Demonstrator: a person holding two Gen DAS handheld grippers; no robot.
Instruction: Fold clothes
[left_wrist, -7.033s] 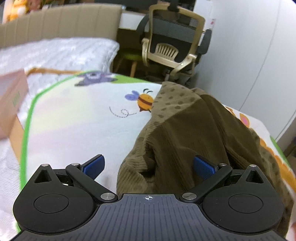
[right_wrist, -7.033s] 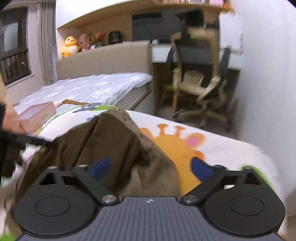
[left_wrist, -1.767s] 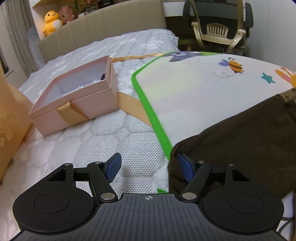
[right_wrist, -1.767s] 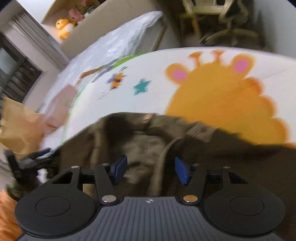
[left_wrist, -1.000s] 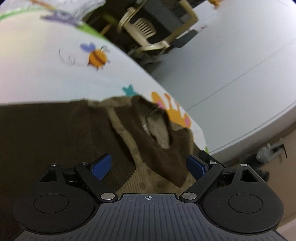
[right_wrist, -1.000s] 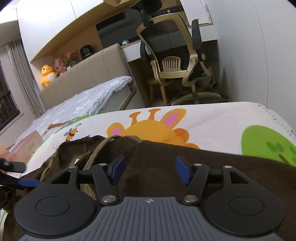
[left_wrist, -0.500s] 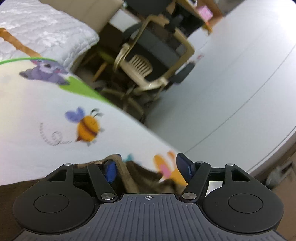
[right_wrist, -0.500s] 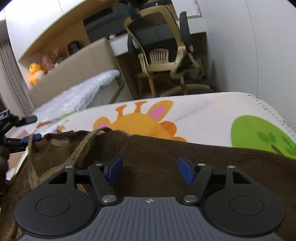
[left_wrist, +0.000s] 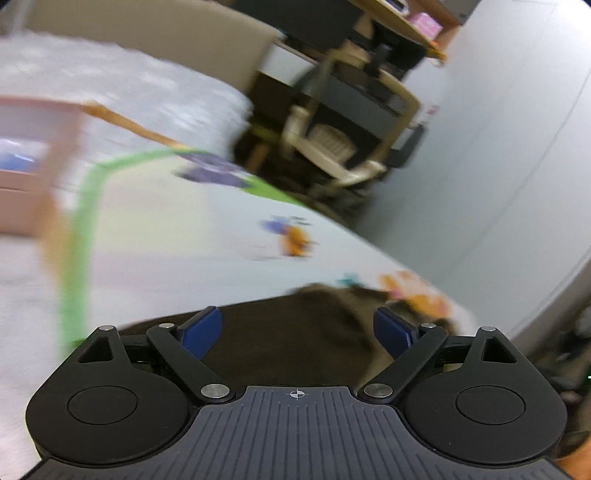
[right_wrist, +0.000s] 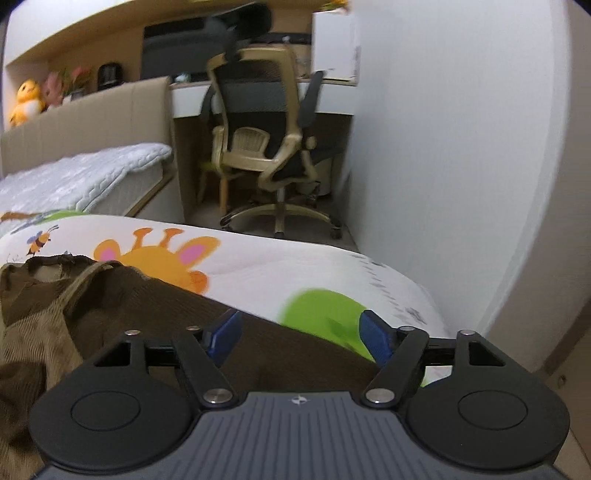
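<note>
Across the bed (right_wrist: 85, 177) lay the cartoon-printed play mat (right_wrist: 280, 266), white with a green border, a bee and an orange giraffe on it, and on that mat sat the brown corduroy garment (right_wrist: 155, 314) I was folding. From my right-hand view it stretched from the left edge of the mat to just under my claw, its lighter spotted lining (right_wrist: 33, 332) bunched and turned out at the left. From my left-hand view, which was badly blurred, the same garment (left_wrist: 288, 332) lay low in front of me, near the mat's far corner.

Beyond the bed stood a beige and black office chair (right_wrist: 266, 147) at a desk, and a pink gift box (left_wrist: 33, 166) rested on the quilted mattress cover to my left.

My left claw (left_wrist: 297, 330) had its blue pads spread wide and was opening, the cloth below and behind them but nothing pinched. My right claw (right_wrist: 299, 334) was also opening, its pads apart above the garment's edge, gripping nothing.
</note>
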